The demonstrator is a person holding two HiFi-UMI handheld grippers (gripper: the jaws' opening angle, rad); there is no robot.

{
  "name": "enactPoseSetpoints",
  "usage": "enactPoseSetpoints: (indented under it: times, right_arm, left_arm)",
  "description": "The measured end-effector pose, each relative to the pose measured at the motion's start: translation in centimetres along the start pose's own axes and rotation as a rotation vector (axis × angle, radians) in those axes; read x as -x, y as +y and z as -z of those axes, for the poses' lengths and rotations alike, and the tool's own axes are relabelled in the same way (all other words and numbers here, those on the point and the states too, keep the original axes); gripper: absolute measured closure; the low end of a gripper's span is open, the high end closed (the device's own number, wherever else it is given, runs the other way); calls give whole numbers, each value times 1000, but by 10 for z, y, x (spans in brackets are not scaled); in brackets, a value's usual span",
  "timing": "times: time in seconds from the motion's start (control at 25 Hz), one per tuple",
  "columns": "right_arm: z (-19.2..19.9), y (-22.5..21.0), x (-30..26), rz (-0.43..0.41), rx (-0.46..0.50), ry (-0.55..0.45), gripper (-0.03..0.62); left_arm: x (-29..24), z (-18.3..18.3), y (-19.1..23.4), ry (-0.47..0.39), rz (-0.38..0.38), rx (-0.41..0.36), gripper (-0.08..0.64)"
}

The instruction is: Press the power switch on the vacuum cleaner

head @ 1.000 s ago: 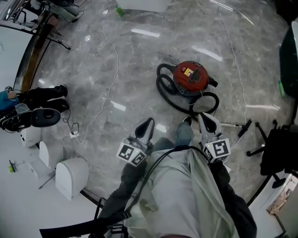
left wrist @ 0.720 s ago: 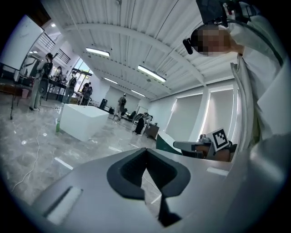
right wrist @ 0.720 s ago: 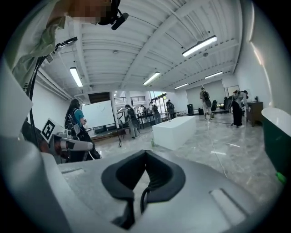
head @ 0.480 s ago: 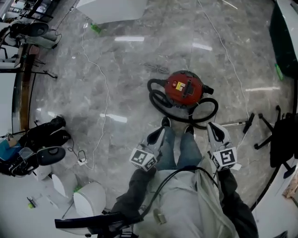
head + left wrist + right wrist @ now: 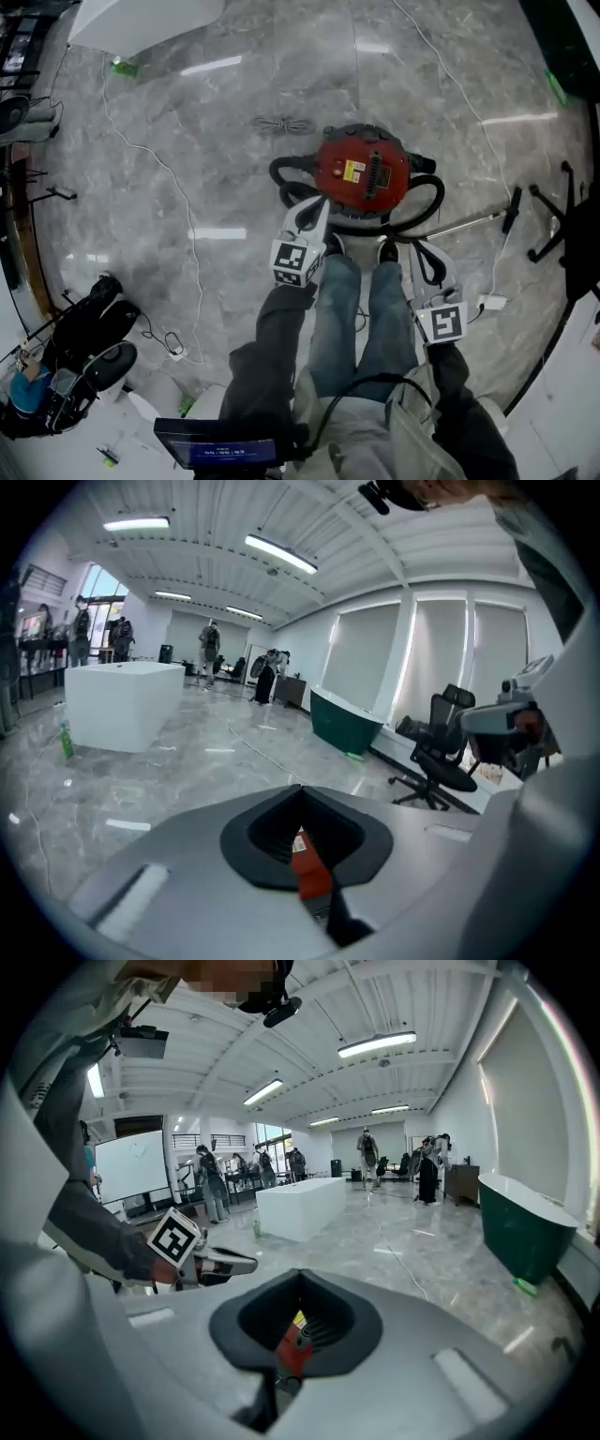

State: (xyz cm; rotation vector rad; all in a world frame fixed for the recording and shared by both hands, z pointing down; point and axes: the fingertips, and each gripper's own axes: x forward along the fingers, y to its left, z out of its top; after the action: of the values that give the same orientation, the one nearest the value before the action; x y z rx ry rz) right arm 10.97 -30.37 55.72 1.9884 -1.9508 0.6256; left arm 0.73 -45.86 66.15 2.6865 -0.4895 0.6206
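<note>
The vacuum cleaner (image 5: pixel 361 173), a round red canister, stood on the grey marble floor (image 5: pixel 234 112) at 12 o'clock from the person's shoes. Its black hose (image 5: pixel 427 211) looped round the body from 9 o'clock through 6 o'clock to 3 o'clock. A yellow label and a black ribbed panel showed on its top; I could not pick out the power switch.

Left claw (image 5: pixel 317 206): jaws together, tips meeting, nothing held. In the head view it sat at the 7 o'clock edge of the canister, overlapping the rim; I could not confirm contact. In the left gripper view, the red body showed through the dark opening behind the closed tips.

Right claw (image 5: pixel 420 251): jaws likewise together and empty. It hung at 5 o'clock from the canister, clear of the body and just beyond the hose loop. Its own view also showed red housing and the yellow label through the opening.

A metal wand (image 5: pixel 469 223) lay at 4 o'clock from the canister. A white cable (image 5: pixel 150 164) trailed across the floor at 9 o'clock, well apart.
</note>
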Motion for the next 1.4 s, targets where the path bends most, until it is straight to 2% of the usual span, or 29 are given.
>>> enactPoseSetpoints:
  times: [0.16, 0.28, 0.48, 0.68, 0.92, 1.16, 1.4]
  right_arm:
    - [42, -5, -49, 36, -42, -7, 591]
    - [74, -6, -63, 58, -64, 11, 591]
    - [112, -9, -70, 66, -89, 67, 591]
    - [125, -17, -77, 85, -101, 73, 591]
    - [134, -14, -89, 56, -104, 77, 591]
    - [150, -10, -86, 33, -119, 104, 591]
    - [156, -16, -80, 29, -118, 113, 591]
  left_arm:
    - [-72, 50, 28, 114, 53, -109, 554]
    - [-107, 82, 38, 190, 75, -188, 554]
    - [-134, 113, 56, 245, 40, -172, 555]
    - [-142, 121, 59, 187, 17, -143, 555]
    - [-139, 130, 56, 167, -33, -195, 555]
    - [-140, 128, 56, 155, -28, -190, 555]
    - [-140, 119, 55, 143, -70, -223, 555]
